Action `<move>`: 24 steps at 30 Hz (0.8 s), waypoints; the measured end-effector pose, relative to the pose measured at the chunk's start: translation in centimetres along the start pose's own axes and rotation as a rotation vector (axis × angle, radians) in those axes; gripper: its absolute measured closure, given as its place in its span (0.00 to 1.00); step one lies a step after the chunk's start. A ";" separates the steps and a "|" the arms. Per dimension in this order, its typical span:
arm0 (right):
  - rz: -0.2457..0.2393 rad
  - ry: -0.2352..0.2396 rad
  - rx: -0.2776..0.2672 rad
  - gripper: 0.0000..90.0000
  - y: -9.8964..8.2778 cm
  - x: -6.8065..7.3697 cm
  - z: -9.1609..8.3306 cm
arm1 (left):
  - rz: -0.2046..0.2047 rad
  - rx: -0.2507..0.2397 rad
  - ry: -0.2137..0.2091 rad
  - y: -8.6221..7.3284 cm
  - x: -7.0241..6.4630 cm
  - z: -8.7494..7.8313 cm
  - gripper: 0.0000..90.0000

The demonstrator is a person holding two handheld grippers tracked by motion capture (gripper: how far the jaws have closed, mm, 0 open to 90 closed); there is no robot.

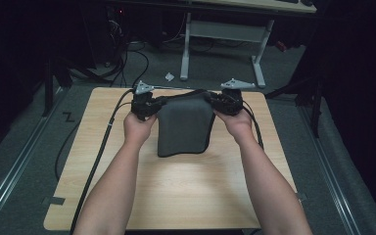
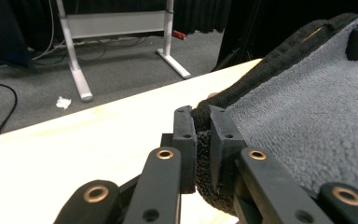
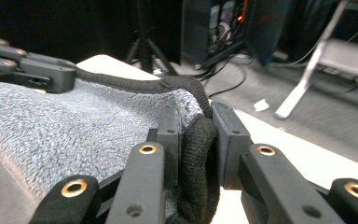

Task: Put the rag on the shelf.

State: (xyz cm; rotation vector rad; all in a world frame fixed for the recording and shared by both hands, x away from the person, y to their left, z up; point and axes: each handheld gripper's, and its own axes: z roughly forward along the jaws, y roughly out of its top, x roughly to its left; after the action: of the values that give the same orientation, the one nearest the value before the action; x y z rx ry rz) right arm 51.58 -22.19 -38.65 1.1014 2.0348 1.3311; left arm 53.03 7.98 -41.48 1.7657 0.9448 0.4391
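Grey fleecy towel [image 1: 184, 128] with a black hem, sitting just above the middle of the high view. Its far edge is held up between the two grippers while the near end drapes down onto the wooden bench [image 1: 176, 191].

The left gripper [image 1: 144, 105] is clamped on the towel's upper-left corner. In the left gripper view its jaws are nearly closed, with the black hem squeezed between them [image 2: 203, 140].

The right gripper [image 1: 225, 102] has the upper-right corner, jaws a bit wider apart with a thick bunch of hem pinched in there [image 3: 198, 140].

Both forearms come in from the bottom of the high view. Cables trail off each gripper over the bench edges. Past the bench, at the top of the frame, there's grey floor, the white legs of a desk [image 1: 186, 49] and a scrap of paper [image 1: 169, 76].
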 end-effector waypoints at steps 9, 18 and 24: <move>0.041 0.010 0.007 0.83 -0.8 -0.5 0.5 | -0.036 0.022 -0.027 -1.5 0.4 0.5 0.92; 0.072 0.027 0.009 0.85 -1.6 -0.8 0.9 | -0.068 0.046 -0.054 -2.6 0.7 1.1 0.92; 0.129 0.054 0.007 0.84 -1.8 -1.4 1.2 | -0.086 0.054 -0.065 -3.0 0.9 1.3 0.92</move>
State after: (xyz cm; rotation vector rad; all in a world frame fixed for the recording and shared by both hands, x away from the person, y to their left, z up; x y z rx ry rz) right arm 52.64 -23.09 -40.87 1.2304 2.0377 1.4317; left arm 53.29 8.34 -44.87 1.7699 0.9906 0.3020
